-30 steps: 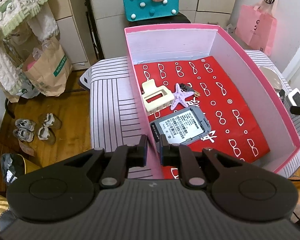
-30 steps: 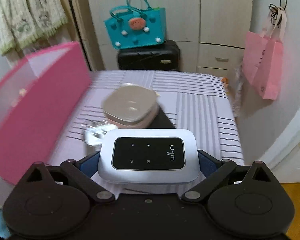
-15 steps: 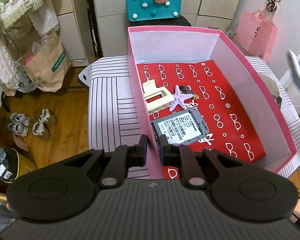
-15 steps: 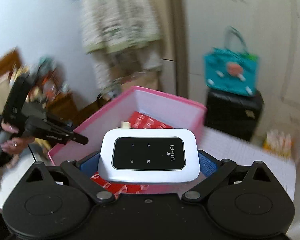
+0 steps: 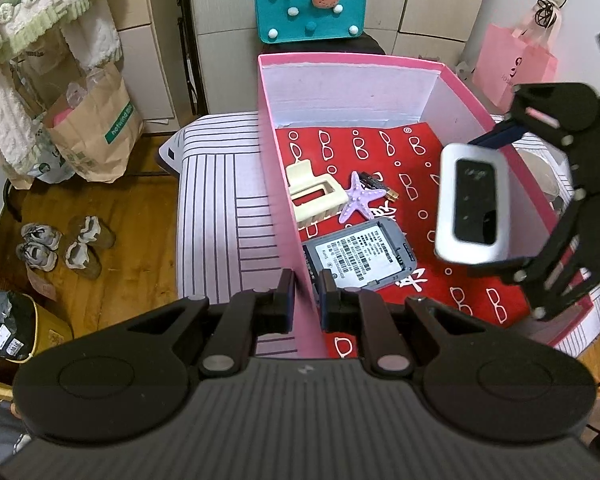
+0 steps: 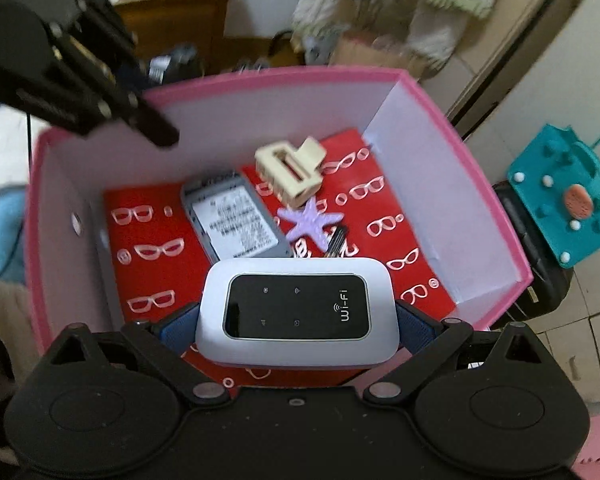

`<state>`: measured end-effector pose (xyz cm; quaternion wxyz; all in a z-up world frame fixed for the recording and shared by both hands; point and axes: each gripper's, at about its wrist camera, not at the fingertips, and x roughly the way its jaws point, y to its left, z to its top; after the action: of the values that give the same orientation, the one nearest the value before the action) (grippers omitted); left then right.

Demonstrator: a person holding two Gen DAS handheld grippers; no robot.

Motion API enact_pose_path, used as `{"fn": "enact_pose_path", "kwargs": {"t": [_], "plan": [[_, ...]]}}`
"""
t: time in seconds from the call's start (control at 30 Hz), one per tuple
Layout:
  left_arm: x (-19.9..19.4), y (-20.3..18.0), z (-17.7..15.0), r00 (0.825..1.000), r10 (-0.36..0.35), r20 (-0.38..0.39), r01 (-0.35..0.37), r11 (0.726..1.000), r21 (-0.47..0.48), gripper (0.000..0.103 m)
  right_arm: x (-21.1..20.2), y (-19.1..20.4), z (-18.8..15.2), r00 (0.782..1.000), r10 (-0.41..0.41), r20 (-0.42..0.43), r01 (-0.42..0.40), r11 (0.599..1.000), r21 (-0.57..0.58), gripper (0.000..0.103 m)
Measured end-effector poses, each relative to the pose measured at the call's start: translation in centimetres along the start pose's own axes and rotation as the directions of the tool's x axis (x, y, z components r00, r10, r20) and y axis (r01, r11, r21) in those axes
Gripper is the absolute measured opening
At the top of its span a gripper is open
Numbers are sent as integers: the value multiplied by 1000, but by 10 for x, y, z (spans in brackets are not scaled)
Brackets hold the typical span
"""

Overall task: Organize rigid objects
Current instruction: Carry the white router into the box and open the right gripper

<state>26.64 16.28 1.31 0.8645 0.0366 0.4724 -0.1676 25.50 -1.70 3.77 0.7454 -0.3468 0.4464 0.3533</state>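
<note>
My right gripper (image 6: 298, 316) is shut on a white Wi-Fi router (image 6: 297, 312) and holds it above the pink box (image 6: 484, 184); both show in the left wrist view (image 5: 473, 205). My left gripper (image 5: 305, 300) is shut on the box's near left wall (image 5: 296, 264). On the box's red lining lie a grey battery cover (image 5: 358, 254), a cream hair claw (image 5: 315, 194), a purple starfish (image 5: 360, 200) and a small dark item (image 5: 374, 179).
The box stands on a striped surface (image 5: 220, 208). A teal bag (image 5: 310, 2) on a black case is behind it, a pink bag (image 5: 514, 64) to the right. A paper bag (image 5: 94, 128) and shoes (image 5: 60, 246) are on the wooden floor at left.
My right gripper has swung with the router from beside the box to over its open top. My left gripper has stayed clamped on the box wall.
</note>
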Motion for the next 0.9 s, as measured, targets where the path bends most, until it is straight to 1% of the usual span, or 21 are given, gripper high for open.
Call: {"fn": "enact_pose_path", "kwargs": {"t": [0.1, 0.17, 0.27, 0.4, 0.53, 0.63, 0.67, 0.7, 0.73, 0.77, 0.83, 0.87, 0.9], "plan": [[0, 1, -1, 1000, -4, 2, 4, 1000, 1, 11, 14, 2, 1, 998, 0, -64, -4, 999, -51, 100], [0, 1, -1, 1000, -4, 3, 4, 1000, 8, 11, 20, 4, 3, 996, 5, -84, -12, 996, -92, 100], [0, 1, -2, 1000, -4, 4, 4, 1000, 11, 11, 28, 5, 6, 995, 3, -99, -15, 993, -114, 100], [1, 3, -2, 1000, -10, 4, 10, 1000, 3, 11, 35, 1, 7, 995, 4, -103, -14, 995, -104, 101], [0, 1, -2, 1000, -6, 4, 6, 1000, 7, 11, 26, -5, 0, 999, -18, -51, 14, 998, -66, 101], [0, 2, -1, 1000, -10, 1, 10, 1000, 4, 11, 4, -13, -9, 998, -47, 37, 47, 999, 7, 101], [0, 2, -1, 1000, -11, 1, 11, 1000, 3, 11, -8, -16, -16, 995, -58, 85, 54, 997, 48, 100], [0, 2, -1, 1000, -12, 2, 12, 1000, 4, 11, -20, -17, -23, 987, -72, 143, 60, 995, 81, 99], [0, 2, -2, 1000, -14, 4, 14, 1000, 5, 12, -36, -18, -33, 971, -87, 221, 66, 993, 102, 99], [0, 3, -2, 1000, -18, 5, 18, 1000, 2, 12, -51, -16, -45, 947, -110, 303, 78, 990, 116, 99], [0, 5, -3, 1000, -30, 9, 30, 1000, 0, 12, -76, -13, -69, 891, -167, 422, 98, 979, 181, 99], [0, 6, -3, 999, -36, 9, 36, 999, 0, 13, -84, -13, -80, 874, -196, 444, 98, 967, 233, 99], [0, 8, -3, 999, -43, 8, 43, 999, -4, 13, -91, -13, -90, 864, -216, 454, 90, 955, 284, 99]]}}
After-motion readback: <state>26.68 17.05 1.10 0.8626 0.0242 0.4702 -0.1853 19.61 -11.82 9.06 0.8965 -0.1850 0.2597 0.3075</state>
